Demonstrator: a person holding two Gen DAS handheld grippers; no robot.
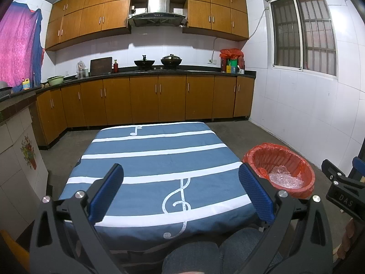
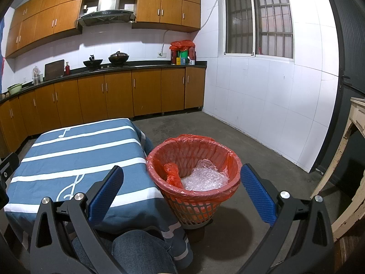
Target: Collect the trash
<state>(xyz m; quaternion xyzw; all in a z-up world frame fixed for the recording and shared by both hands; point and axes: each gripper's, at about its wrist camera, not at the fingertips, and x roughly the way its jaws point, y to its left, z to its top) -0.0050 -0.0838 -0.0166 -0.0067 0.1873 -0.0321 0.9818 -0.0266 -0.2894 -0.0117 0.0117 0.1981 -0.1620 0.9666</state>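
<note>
Knees: my operator's jeans-clad knees (image 1: 196, 255) fill the bottom centre of the left wrist view, just under the table edge.
Left gripper: my left gripper (image 1: 181, 190) has its blue-padded fingers (image 1: 107, 191) spread wide with nothing between them, in the lower half of the frame over the table.
Right gripper: my right gripper (image 2: 182, 193) is likewise spread wide and empty; in its own view its fingers frame the bin. Its black body shows at the right edge of the left view.
Table: a table under a blue tablecloth with white stripes and music notes (image 1: 155, 159) sits centre frame in the left view, lower left in the right view.
Trash bin: a lattice plastic wastebasket (image 2: 196, 210) lined with a red plastic bag (image 2: 194, 146) stands on the concrete floor, just beside the table's right edge; lower centre of the right view, right of centre in the left view (image 1: 280, 171).
Bin contents: I see crumpled clear bubble wrap (image 2: 205, 175) lying at the bottom, with a fold of the red liner hanging in at its left side.
Counter, upper frame: two dark woks (image 1: 157, 61) on the stove, a green basin (image 1: 55, 80) at far left; I cannot tell what either holds.
Counter, right end: bottles and boxes under a red bag (image 1: 231, 60).
</note>
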